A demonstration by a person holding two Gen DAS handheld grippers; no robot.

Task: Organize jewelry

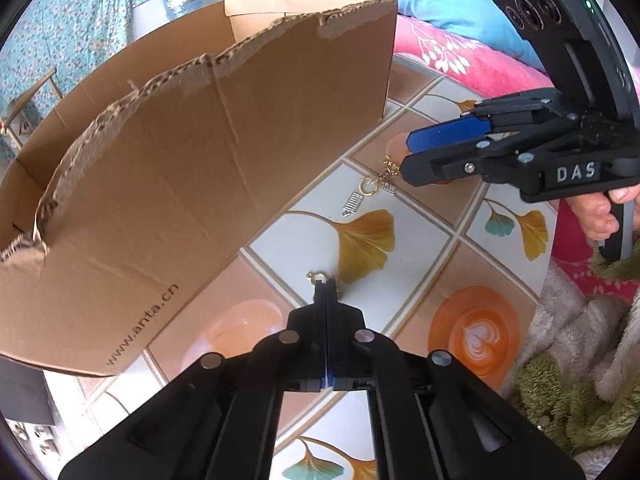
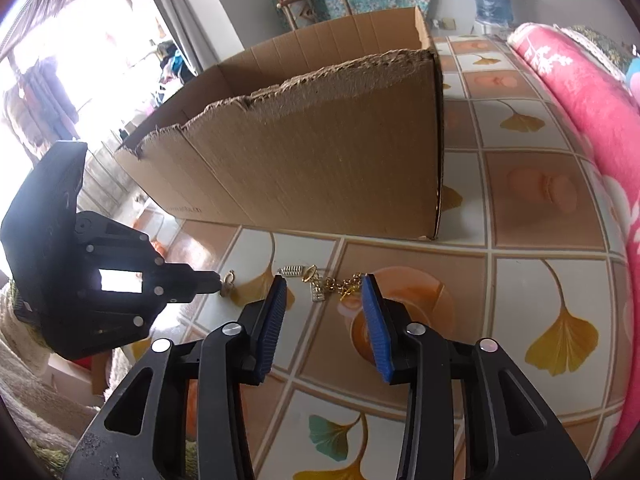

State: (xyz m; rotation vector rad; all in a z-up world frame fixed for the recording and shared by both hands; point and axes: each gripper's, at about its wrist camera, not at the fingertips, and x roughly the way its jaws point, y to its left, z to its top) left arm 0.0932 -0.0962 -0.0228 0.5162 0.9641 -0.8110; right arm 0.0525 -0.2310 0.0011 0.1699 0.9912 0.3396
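Left hand-held gripper clamped, gold clasp half-hidden

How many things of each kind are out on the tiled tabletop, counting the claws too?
cardboard box: 1
gold jewelry pieces: 2 (charm chain, small clasp piece)
claws: 2 (left claw, right claw)
Total: 5
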